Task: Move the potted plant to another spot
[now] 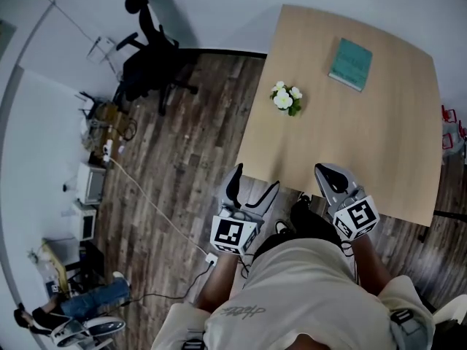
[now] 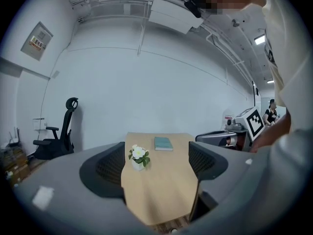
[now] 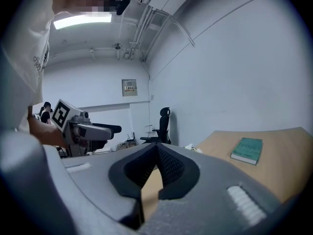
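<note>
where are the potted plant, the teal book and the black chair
potted plant (image 1: 285,98): head view, on its white flowers.
teal book (image 1: 351,63): head view, middle of its cover.
black chair (image 1: 149,68): head view, on its seat.

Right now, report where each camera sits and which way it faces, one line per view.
Head view: on the person's head, looking steeply down at the light wooden table; shows their torso, forearms, left tongs and right tongs.
Left gripper view: on the left tongs, looking along the table through open jaws at the white-flowered potted plant; right tongs show.
Right gripper view: on the right tongs, jaws together, facing the black office chair; left tongs show.
Shared: all three show the teal book.
</note>
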`<action>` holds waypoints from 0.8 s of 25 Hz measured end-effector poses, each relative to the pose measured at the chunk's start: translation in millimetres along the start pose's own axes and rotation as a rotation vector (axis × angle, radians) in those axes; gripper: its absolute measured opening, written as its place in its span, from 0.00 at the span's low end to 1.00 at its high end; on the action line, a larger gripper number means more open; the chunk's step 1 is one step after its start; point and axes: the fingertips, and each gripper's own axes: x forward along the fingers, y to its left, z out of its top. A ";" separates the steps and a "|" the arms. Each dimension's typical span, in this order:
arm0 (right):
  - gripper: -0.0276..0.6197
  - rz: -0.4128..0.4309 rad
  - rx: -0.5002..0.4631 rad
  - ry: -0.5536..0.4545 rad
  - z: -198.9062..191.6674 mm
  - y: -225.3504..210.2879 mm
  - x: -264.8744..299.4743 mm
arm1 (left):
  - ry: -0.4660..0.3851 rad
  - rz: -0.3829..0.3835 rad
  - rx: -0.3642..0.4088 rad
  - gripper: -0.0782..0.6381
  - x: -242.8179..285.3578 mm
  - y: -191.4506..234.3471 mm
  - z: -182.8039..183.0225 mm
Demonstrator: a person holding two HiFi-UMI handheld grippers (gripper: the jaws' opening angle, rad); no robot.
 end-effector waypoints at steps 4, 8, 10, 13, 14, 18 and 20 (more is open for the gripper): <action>0.05 0.012 -0.002 -0.009 10.3 -28.3 14.8 | 0.019 0.007 0.005 0.68 29.9 8.2 8.8; 0.05 -0.003 0.000 -0.017 13.7 -70.6 23.8 | 0.025 -0.011 -0.016 0.68 72.1 13.6 13.8; 0.05 -0.011 0.024 -0.008 7.1 -85.0 24.5 | 0.038 -0.017 -0.035 0.68 85.8 16.8 11.9; 0.05 -0.013 0.047 0.000 3.2 -102.3 25.3 | 0.038 -0.009 -0.041 0.68 101.5 22.7 19.0; 0.05 -0.014 0.051 0.001 3.0 -107.1 25.5 | 0.039 -0.007 -0.036 0.68 105.7 24.0 21.7; 0.05 -0.035 0.073 -0.009 3.1 -125.0 26.9 | 0.054 -0.009 -0.006 0.69 121.0 29.5 27.7; 0.05 -0.052 0.091 -0.017 2.8 -130.8 26.0 | 0.065 -0.015 -0.003 0.69 126.5 32.6 27.5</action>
